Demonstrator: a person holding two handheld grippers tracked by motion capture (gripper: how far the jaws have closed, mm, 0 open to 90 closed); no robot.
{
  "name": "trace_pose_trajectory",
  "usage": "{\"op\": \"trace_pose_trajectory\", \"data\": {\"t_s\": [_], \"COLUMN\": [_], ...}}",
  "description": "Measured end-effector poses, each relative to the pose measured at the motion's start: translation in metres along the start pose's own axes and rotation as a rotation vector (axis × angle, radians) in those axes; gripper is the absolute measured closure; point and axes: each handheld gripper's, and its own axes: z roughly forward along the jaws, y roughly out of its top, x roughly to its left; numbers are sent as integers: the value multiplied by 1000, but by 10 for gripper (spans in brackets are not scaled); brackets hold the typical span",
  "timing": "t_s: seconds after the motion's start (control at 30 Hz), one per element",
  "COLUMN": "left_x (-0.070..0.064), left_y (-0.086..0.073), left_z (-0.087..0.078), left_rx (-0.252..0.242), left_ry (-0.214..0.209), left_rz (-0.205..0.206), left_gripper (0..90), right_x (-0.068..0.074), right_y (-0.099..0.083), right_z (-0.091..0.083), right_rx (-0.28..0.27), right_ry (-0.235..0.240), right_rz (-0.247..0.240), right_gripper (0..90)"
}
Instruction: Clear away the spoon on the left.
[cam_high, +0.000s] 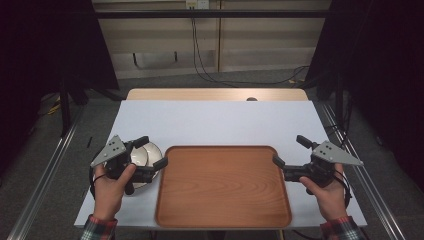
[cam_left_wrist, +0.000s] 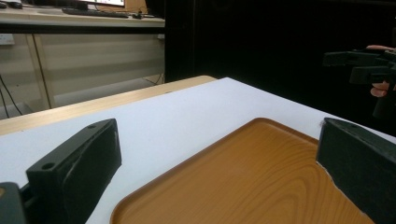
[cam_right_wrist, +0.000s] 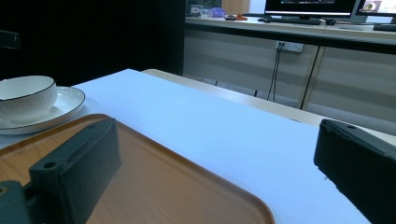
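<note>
A wooden tray (cam_high: 223, 186) lies bare at the front middle of the white table (cam_high: 215, 122). Left of it a white bowl (cam_high: 139, 156) sits on a white plate (cam_high: 153, 150). My left gripper (cam_high: 153, 151) hovers open over the bowl and plate, jaws pointing toward the tray. At the tray's right edge my right gripper (cam_high: 289, 150) stands open and holds nothing. The left gripper view has its gripper (cam_left_wrist: 219, 135) wide open over the tray (cam_left_wrist: 261, 186). In the right gripper view, its gripper (cam_right_wrist: 219, 135) is equally open, with the bowl (cam_right_wrist: 25, 95) and plate (cam_right_wrist: 65, 105) beyond the tray (cam_right_wrist: 163, 186).
The table's wooden far edge (cam_high: 215, 94) shows behind the white top. Metal rails (cam_high: 45, 175) run along the floor on both sides. Cables (cam_high: 210, 75) lie on the floor beyond the table. The other hand's gripper (cam_left_wrist: 359, 65) shows far off in the left gripper view.
</note>
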Motion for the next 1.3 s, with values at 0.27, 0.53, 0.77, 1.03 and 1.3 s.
{"op": "trace_pose_trajectory", "data": {"t_s": [0.27,0.53,0.77,1.03,1.3], "left_x": [2,7,9,10,11], "left_y": [0,-1,-4,-13,-26], "left_z": [-2,-8,-15,-25,-40], "left_rx": [6,6,14,66,100], "left_ry": [3,22,63,109,170], "left_rz": [17,4,-14,-18,-34], "left_gripper": [0,0,0,0,0], "right_x": [-1,-1,1,0,-2], "right_y": [-2,-3,-4,-4,-4], "right_z": [1,3,7,11,11], "right_rx": [-1,3,9,10,1], "right_ry": [2,6,23,35,39], "right_rz": [2,3,-1,-4,3], "right_gripper": [0,0,0,1,3]}}
